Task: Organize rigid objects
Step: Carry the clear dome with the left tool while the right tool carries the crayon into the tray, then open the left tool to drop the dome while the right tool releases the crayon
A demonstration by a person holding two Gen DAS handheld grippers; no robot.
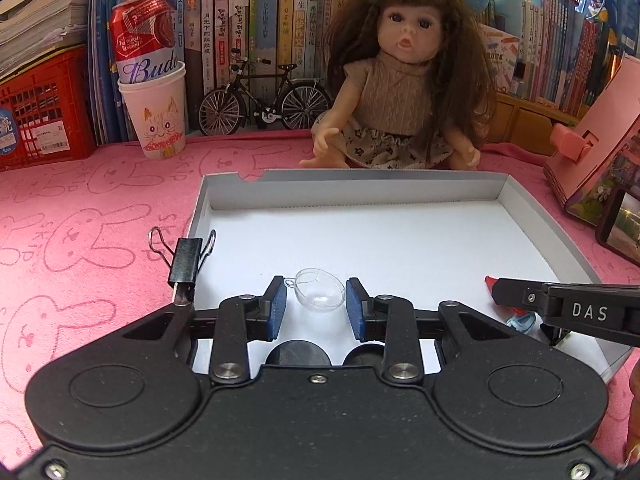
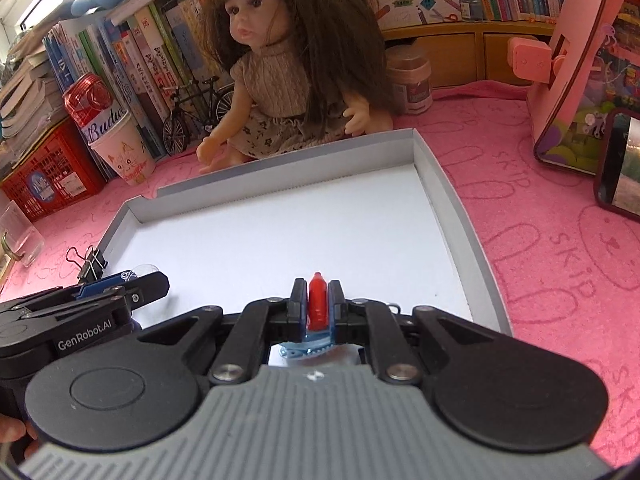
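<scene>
A shallow white tray (image 1: 400, 190) with grey walls lies on the pink cloth. My left gripper (image 1: 316, 304) hangs low over its near left part, blue pads shut on a clear plastic half-dome (image 1: 320, 295) with a small loop. In the right wrist view that dome (image 2: 145, 269) shows at the left gripper's tip (image 2: 160, 284). My right gripper (image 2: 317, 304) is shut on a small red bottle-shaped piece (image 2: 317, 300) over the tray's near edge (image 2: 486, 300). A light-blue toothed part (image 2: 302, 349) hangs under it. The right gripper (image 1: 496, 290) enters the left wrist view from the right.
A black binder clip (image 1: 186, 260) sits at the tray's left wall. Behind the tray a doll (image 1: 404, 92) sits, with a model bicycle (image 1: 264, 96), a paper cup holding a can (image 1: 154, 116) and a red crate (image 1: 40, 112). A pink stand (image 1: 592, 136) and a phone (image 2: 622, 164) are on the right.
</scene>
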